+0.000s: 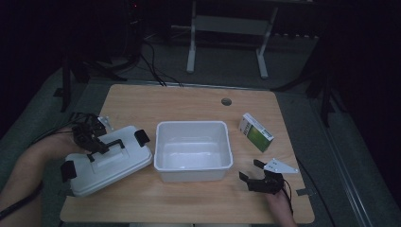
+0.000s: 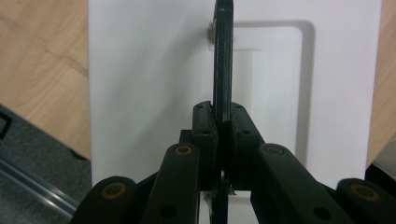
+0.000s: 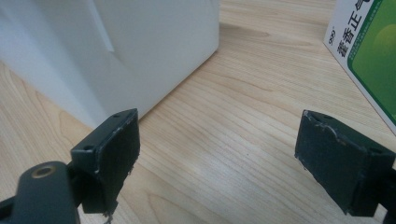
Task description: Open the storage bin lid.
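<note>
Lid [image 1: 108, 163], tub [image 1: 193, 150] beside, box [image 1: 255, 132] apart

The left gripper [image 1: 92, 137] is clamping the black handle [image 1: 108, 146] of the white lid [image 1: 108, 161] — the lid is resting on the table [image 1: 189, 99], tilted. Just right of that gripper, the open white bin [image 1: 193, 150] is standing. The right gripper [image 1: 253, 171] is hovering open — green-and-white box [image 1: 256, 132] beyond it.
</note>
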Demonstrator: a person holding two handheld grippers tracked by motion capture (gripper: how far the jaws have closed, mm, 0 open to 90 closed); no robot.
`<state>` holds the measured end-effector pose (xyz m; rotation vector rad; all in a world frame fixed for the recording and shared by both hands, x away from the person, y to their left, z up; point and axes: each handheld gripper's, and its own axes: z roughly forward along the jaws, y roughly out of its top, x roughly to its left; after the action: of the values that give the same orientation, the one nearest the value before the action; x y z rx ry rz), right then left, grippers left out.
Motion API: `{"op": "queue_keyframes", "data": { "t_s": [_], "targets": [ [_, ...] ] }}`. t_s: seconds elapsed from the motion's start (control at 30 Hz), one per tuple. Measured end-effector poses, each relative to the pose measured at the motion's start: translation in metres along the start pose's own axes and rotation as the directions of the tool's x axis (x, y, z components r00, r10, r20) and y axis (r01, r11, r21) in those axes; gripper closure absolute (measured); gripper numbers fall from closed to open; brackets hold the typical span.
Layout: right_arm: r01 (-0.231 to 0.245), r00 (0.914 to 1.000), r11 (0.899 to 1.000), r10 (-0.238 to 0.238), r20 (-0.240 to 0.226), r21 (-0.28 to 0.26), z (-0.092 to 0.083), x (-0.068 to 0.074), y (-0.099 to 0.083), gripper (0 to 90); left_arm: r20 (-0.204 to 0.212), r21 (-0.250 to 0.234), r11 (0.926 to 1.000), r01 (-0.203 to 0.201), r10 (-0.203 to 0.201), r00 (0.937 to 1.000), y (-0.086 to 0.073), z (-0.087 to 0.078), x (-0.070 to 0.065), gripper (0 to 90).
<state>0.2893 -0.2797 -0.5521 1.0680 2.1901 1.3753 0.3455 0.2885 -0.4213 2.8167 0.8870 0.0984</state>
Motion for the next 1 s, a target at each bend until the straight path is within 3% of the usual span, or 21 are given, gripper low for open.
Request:
{"op": "queue_keyframes", "data": {
  "t_s": [0.23,0.5,0.6,0.87,1.0],
  "targets": [
    [-0.026,0.9996,0.999,0.025,-0.012,-0.019,-0.002,-0.002,-0.001,13.8,0.030,-0.005,0.9999,0.012,-0.011,0.9995,-0.001,0.025,0.003,83.5],
    [0.004,1.0000,1.000,-0.004,-0.005,0.000,0.000,0.000,-0.001,13.7,0.046,0.000,0.9998,0.020,-0.020,0.9988,0.002,0.043,0.005,83.5],
    [0.005,1.0000,1.000,-0.005,-0.006,0.002,0.000,0.001,-0.001,13.7,0.052,0.024,0.9995,0.020,-0.021,0.9984,0.003,0.050,0.005,83.5],
    [0.006,0.9999,1.000,-0.006,-0.009,0.001,0.000,0.001,-0.002,13.7,0.081,0.027,0.9992,0.028,-0.030,0.9963,0.001,0.058,0.011,83.4],
    [0.010,0.9999,1.000,-0.010,-0.011,0.005,0.000,0.001,-0.002,13.7,0.072,0.048,0.9983,0.032,-0.035,0.9968,0.002,0.058,0.011,83.2]
  ]
}}
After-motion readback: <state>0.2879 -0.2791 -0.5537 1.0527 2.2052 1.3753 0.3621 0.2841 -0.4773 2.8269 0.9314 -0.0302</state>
